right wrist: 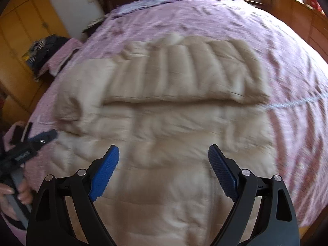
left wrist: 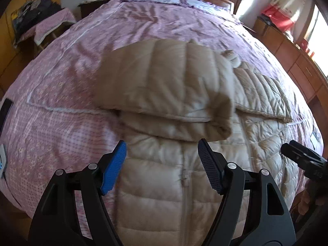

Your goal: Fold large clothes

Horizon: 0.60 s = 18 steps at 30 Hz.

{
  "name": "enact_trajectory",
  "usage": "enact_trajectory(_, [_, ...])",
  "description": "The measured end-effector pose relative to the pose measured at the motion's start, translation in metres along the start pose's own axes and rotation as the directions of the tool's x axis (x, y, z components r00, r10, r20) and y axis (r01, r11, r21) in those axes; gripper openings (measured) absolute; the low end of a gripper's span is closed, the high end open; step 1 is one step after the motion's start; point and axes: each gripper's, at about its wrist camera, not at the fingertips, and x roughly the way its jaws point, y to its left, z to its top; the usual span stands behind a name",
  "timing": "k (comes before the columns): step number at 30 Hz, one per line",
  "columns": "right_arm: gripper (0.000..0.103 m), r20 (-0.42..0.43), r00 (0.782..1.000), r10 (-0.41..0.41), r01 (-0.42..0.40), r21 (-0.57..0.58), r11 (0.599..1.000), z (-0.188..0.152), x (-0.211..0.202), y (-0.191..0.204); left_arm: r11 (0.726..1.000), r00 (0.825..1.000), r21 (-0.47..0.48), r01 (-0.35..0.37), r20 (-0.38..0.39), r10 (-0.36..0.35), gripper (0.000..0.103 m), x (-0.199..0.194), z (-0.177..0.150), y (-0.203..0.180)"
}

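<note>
Left wrist view: side table (left wrist: 51, 26) piled with dark clothes at ten o'clock; beige down jacket (left wrist: 174, 164) spread on the pink bedspread (left wrist: 61, 106), one sleeve folded across its chest at twelve; left gripper (left wrist: 162, 164) above the zip, jaws apart, empty; wooden cabinets (left wrist: 295, 65) at two. Right wrist view: right gripper (right wrist: 164, 170) over the jacket, jaws apart, empty.

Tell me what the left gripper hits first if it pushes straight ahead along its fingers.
Most likely the beige puffer jacket: the left gripper, jaws open and empty, points at its zippered front, with the folded-over part just beyond. Depth is unclear, so the exact contact spot is uncertain.
</note>
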Motion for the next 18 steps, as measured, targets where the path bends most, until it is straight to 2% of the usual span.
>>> enact_trajectory(6, [0.086, -0.026, 0.998, 0.061, -0.062, -0.07, 0.996, 0.024, 0.017, 0.058, 0.999, 0.999, -0.023, -0.032, 0.003, 0.032, 0.072, 0.001, -0.001, 0.033])
enact_trajectory(11, [0.086, -0.014, 0.996, 0.086, -0.087, -0.134, 0.987, 0.045, 0.031, 0.108, 0.997, 0.999, -0.055, -0.05, -0.003, 0.05, 0.072, 0.005, -0.002, 0.053])
enact_trajectory(15, [0.086, -0.03, 0.996, 0.081, -0.085, -0.17, 0.982, 0.054, 0.05, 0.136, 0.995, 0.998, -0.077, -0.063, -0.009, 0.063, 0.072, 0.009, -0.004, 0.065])
enact_trajectory(18, [0.086, -0.023, 0.998, 0.061, -0.064, -0.158, 0.985, 0.062, 0.067, 0.148, 0.994, 0.998, -0.092, -0.06, -0.015, 0.059, 0.072, 0.013, -0.006, 0.071])
